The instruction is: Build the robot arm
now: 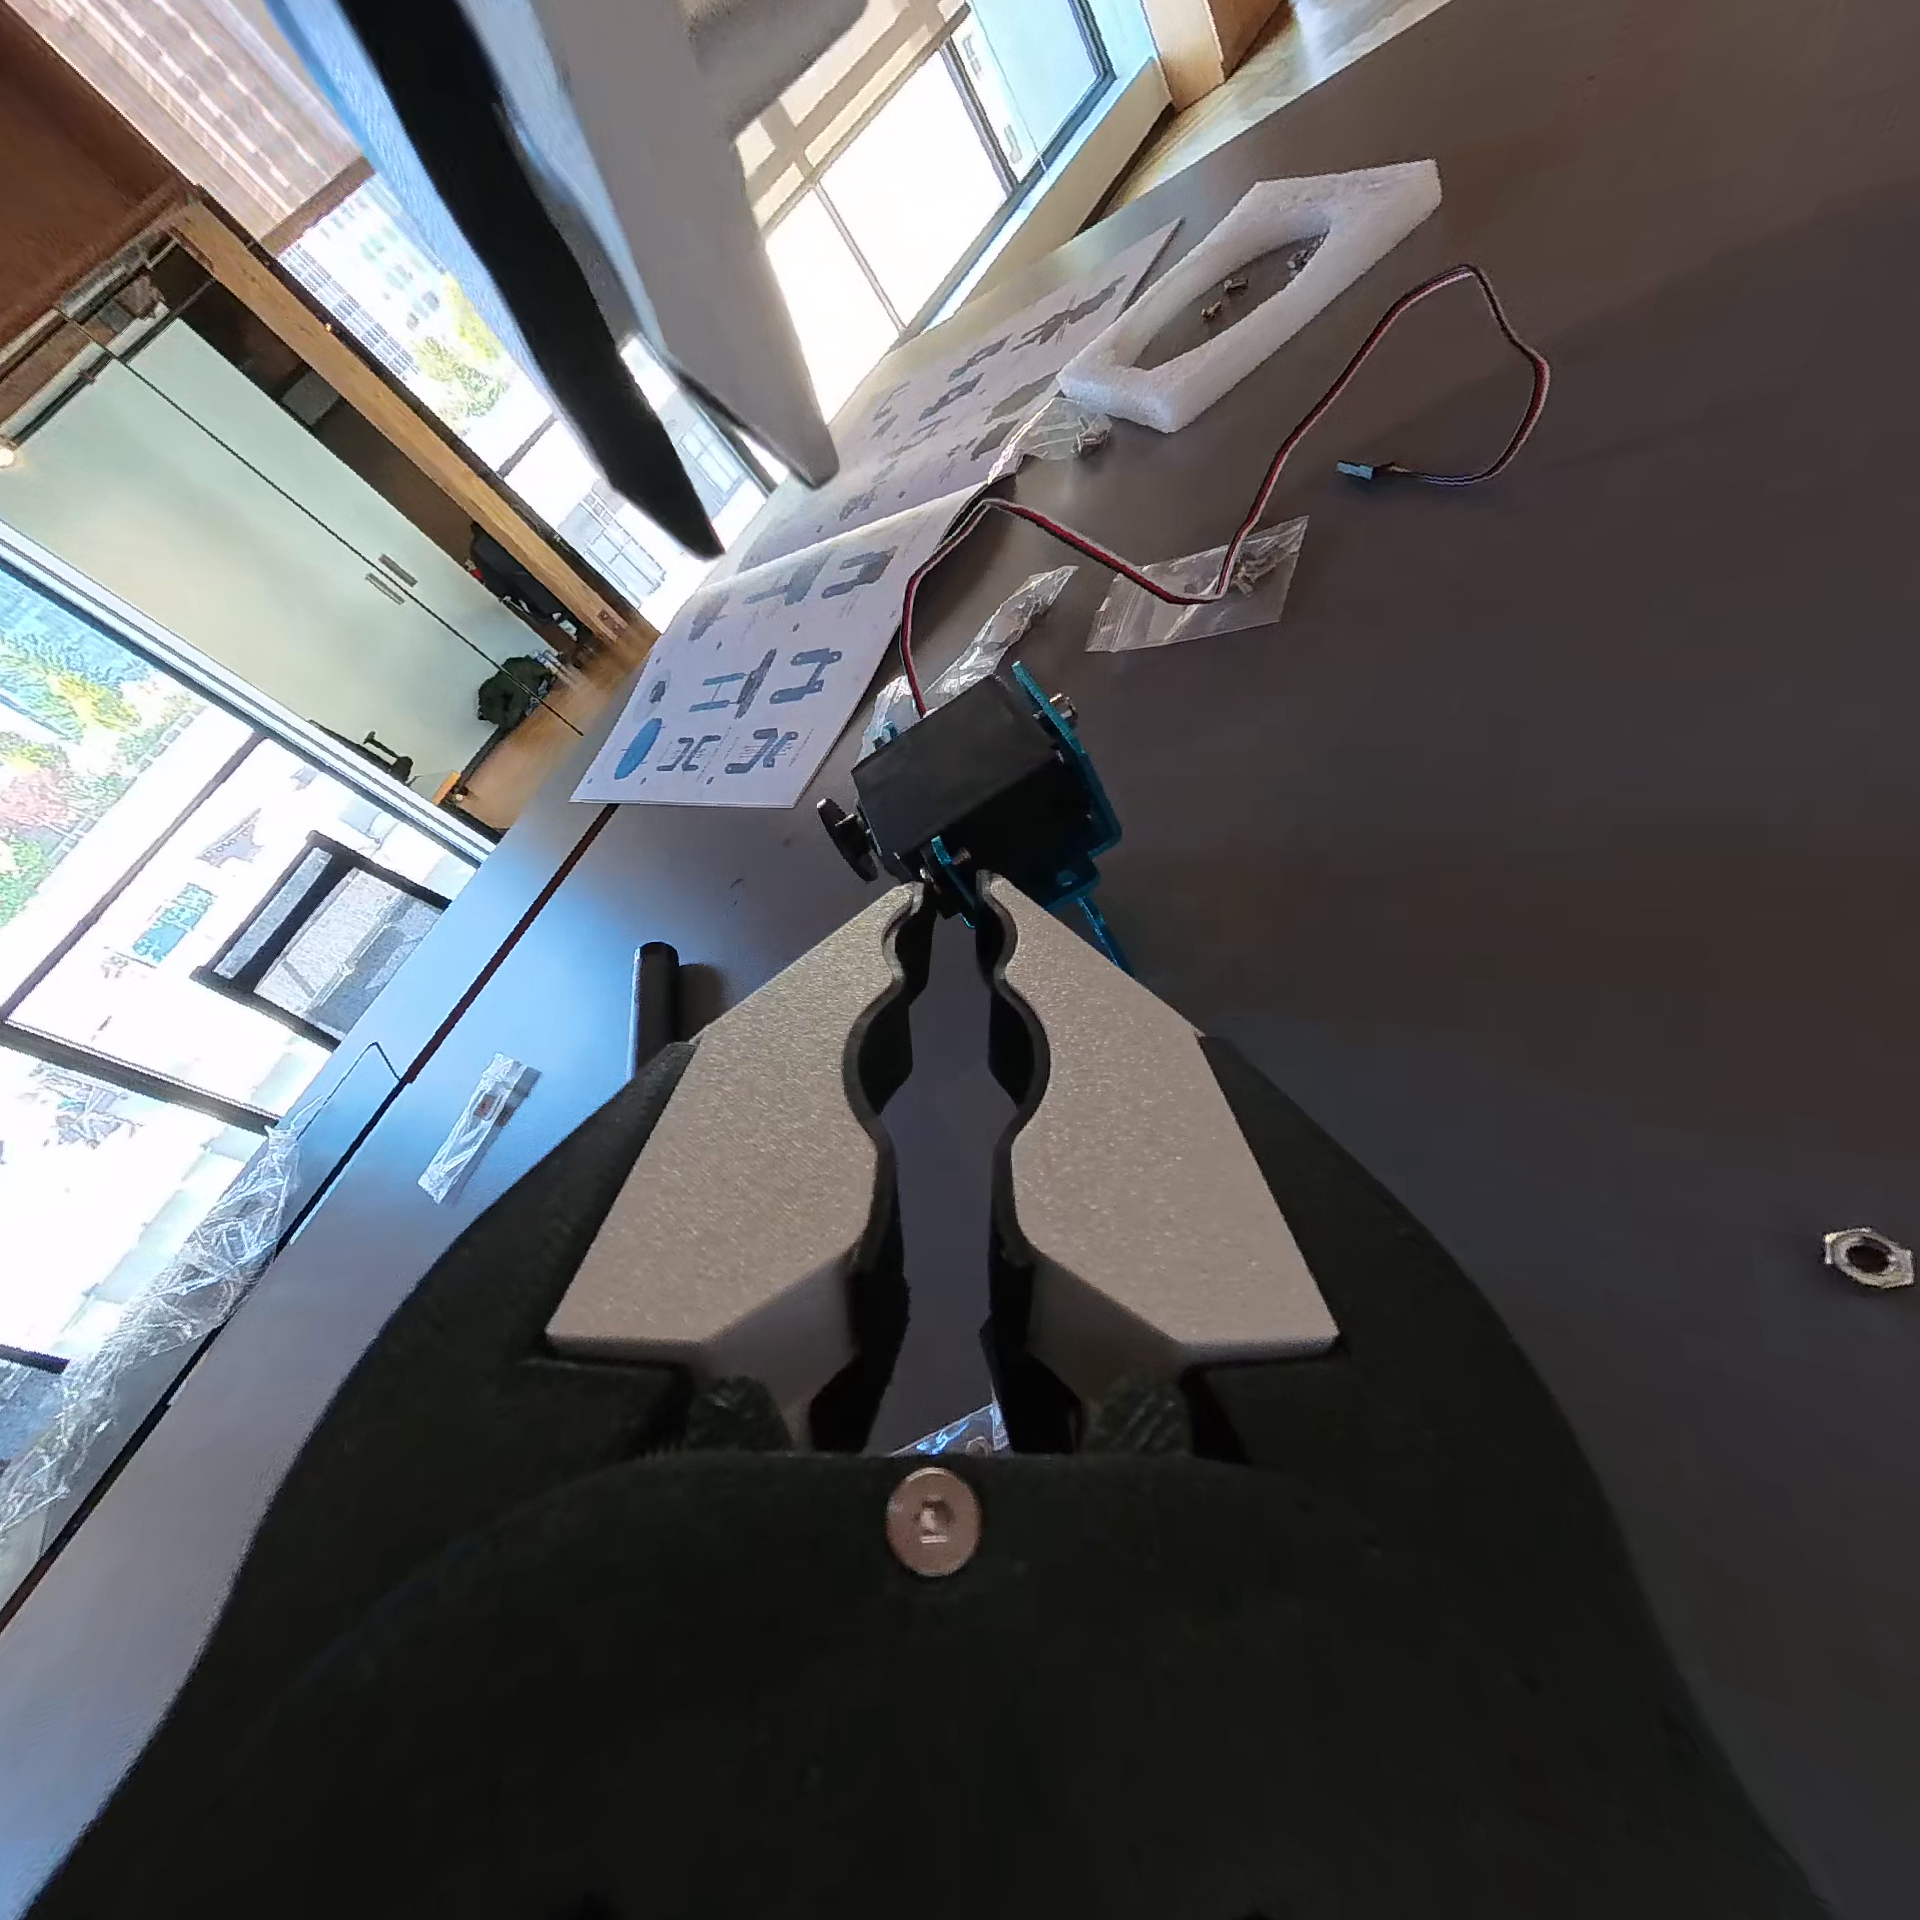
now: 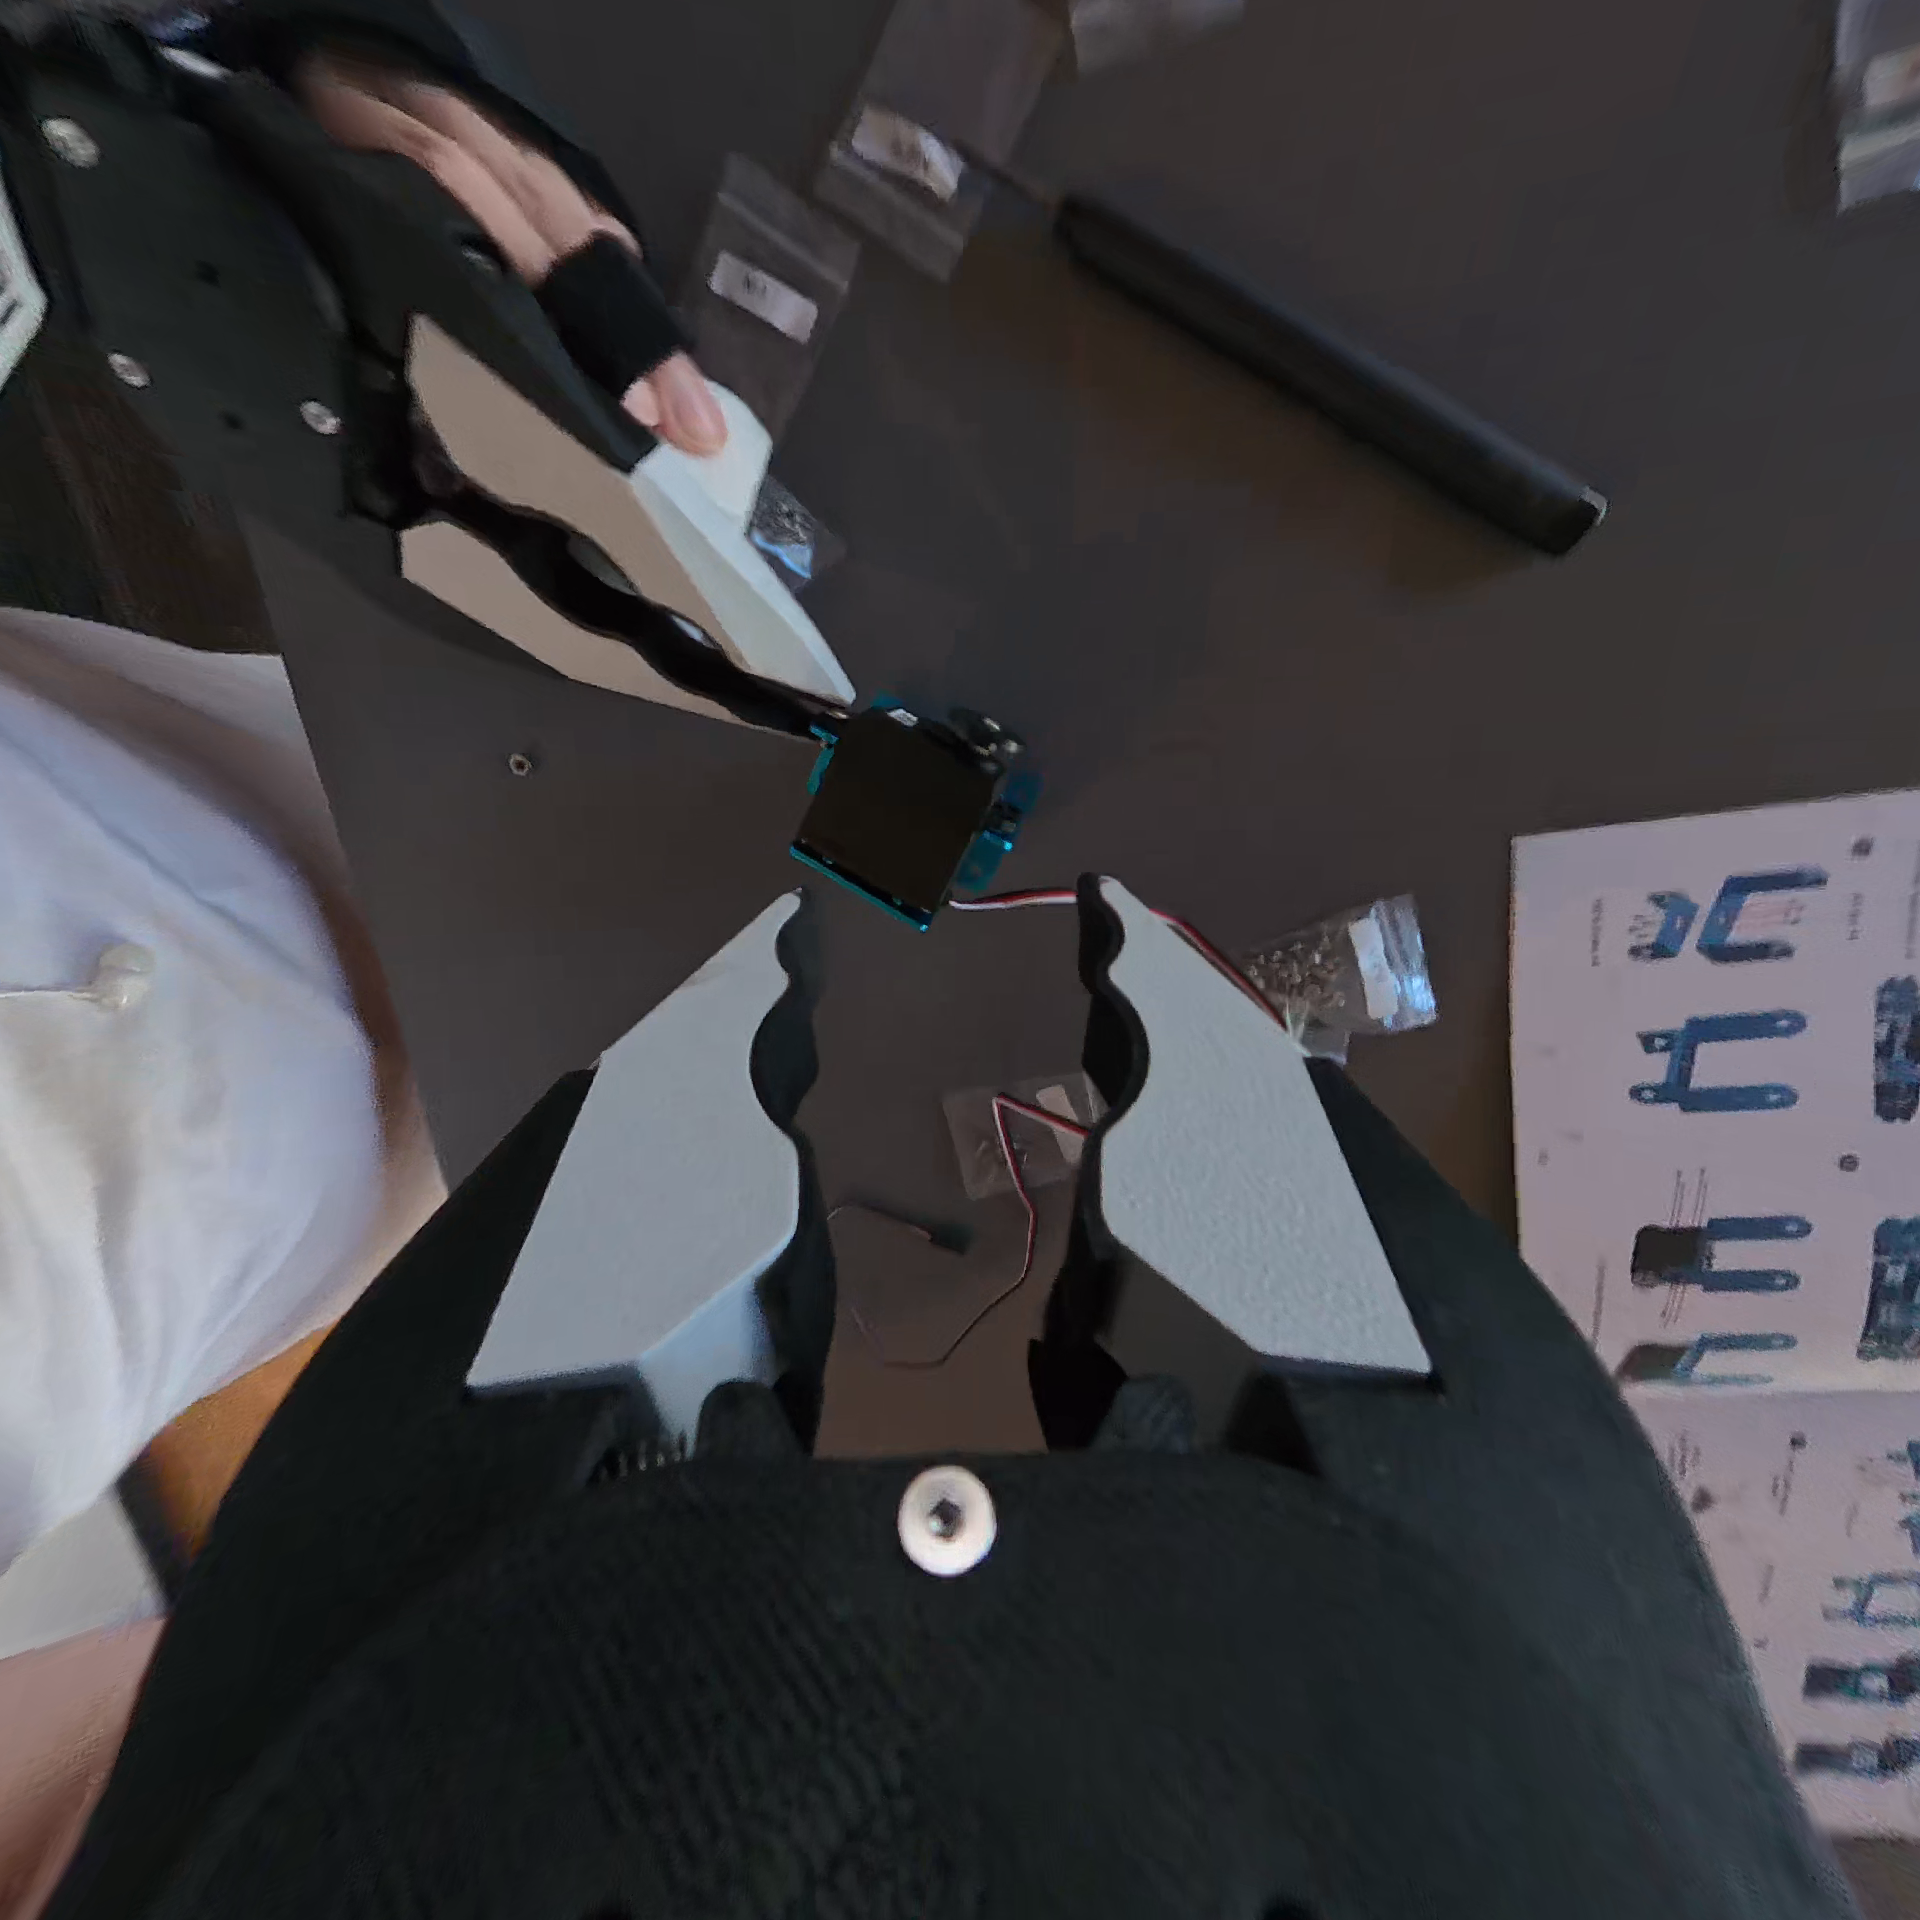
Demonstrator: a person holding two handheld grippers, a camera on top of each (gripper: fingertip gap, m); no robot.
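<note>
Dark table [image 2: 1351, 675]: left gripper [image 1: 951, 891] clamps servo [image 1: 971, 784]; right gripper [image 2: 940, 894] apart, just beside

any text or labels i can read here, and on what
Nothing is given as readable text here.
Instruction sheet: blue part diagrams, small print too blurred.
Small plastic bags: white labels, blurred.
Black servo held by the left gripper: no marking legible.

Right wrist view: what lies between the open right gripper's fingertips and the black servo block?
Only bare dark table; the right gripper sits just short of the servo block, whose wire crosses beside it.
</note>
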